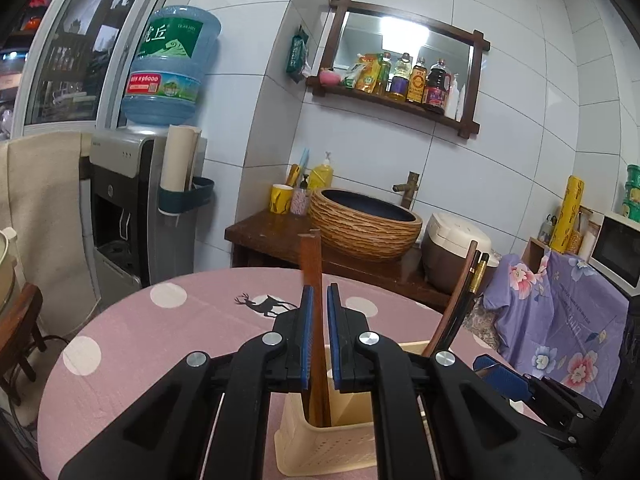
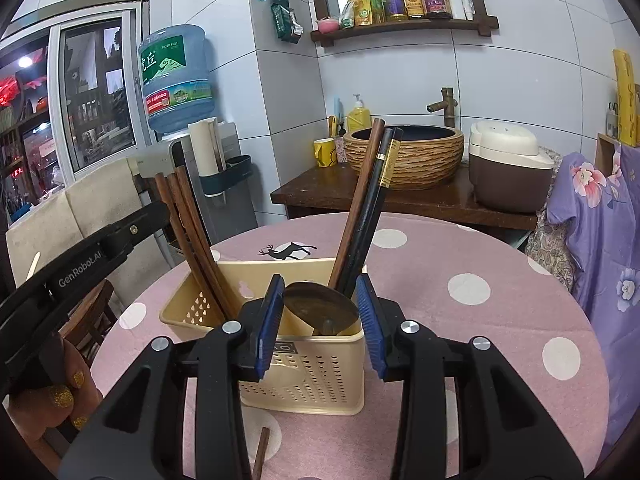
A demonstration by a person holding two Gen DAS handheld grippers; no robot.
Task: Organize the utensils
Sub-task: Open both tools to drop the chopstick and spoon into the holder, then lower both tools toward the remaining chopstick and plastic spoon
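A beige perforated utensil holder [image 2: 304, 372] stands on the pink dotted tablecloth [image 2: 460, 320]; it also shows in the left wrist view [image 1: 328, 440]. My left gripper [image 1: 320, 340] is above its left compartment, jaws narrowly apart around brown wooden chopsticks [image 1: 314, 280] that stand in the holder; those chopsticks show in the right wrist view [image 2: 188, 232]. My right gripper [image 2: 320, 320] is open in front of the holder, near a metal spoon [image 2: 320, 308]. A brown and a black chopstick [image 2: 364, 208] lean in the right compartment. One chopstick [image 2: 260, 456] lies on the table near me.
A wooden counter [image 2: 400, 200] with a woven basin [image 2: 404, 152] and a rice cooker [image 2: 508, 168] stands behind the table. A water dispenser [image 1: 124, 208] is at the left. A purple floral cloth [image 2: 600, 232] covers something at the right.
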